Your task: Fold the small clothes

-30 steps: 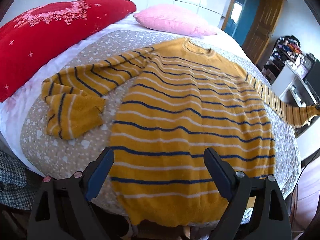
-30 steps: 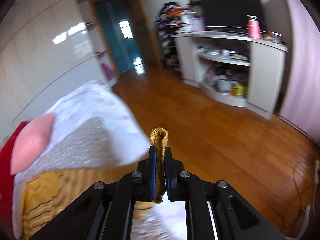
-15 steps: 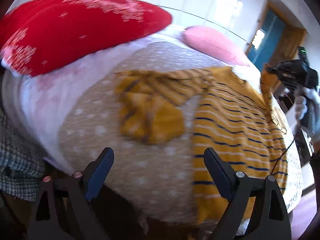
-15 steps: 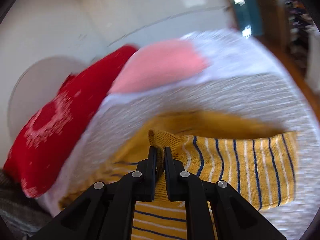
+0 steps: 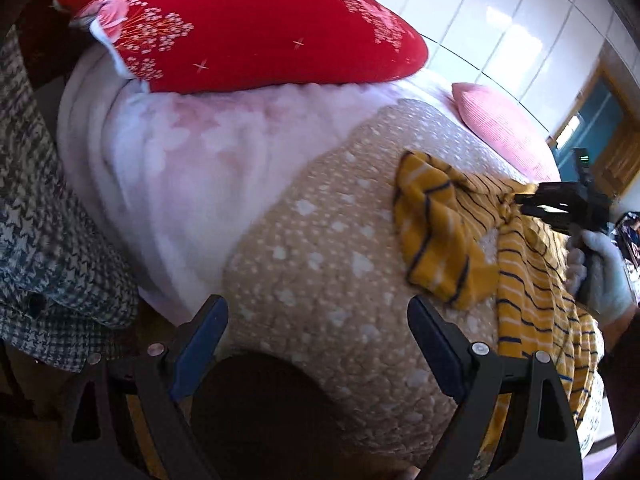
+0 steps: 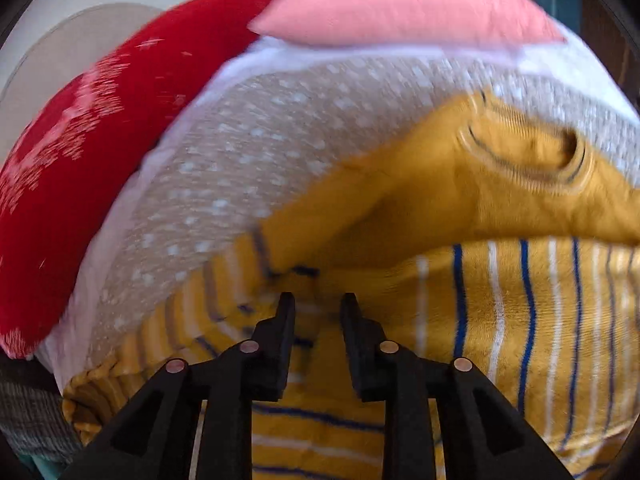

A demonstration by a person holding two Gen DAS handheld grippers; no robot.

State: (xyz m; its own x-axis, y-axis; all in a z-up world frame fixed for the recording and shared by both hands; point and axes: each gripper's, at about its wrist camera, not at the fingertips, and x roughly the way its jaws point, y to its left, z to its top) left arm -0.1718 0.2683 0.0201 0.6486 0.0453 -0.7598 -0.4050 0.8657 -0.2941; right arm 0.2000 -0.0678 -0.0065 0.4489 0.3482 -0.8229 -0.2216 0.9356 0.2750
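A mustard sweater [image 5: 528,280] with navy and white stripes lies on the beige dotted blanket [image 5: 320,240]. Its near sleeve [image 5: 436,236] is bunched up beside the body. My left gripper [image 5: 316,308] is open over bare blanket, left of the sweater, with nothing between its fingers. My right gripper [image 5: 560,208], held by a gloved hand [image 5: 600,276], is low over the sweater near the collar. In the right wrist view the other sleeve [image 6: 520,300] lies folded across the sweater [image 6: 460,192]. The right gripper [image 6: 318,304] is opening, its pads apart and off the cloth just beneath them.
A red patterned pillow [image 5: 260,28] and a pink pillow [image 5: 500,128] lie at the head of the bed on a white fleece cover [image 5: 180,168]. A houndstooth cloth [image 5: 48,240] hangs at the left edge. A dark round shape [image 5: 248,412] sits below the left gripper.
The right gripper swung from over the floor onto the sweater, carrying the sleeve cuff across the body, and its jaws have parted. The left gripper slid left from the hem to bare blanket.
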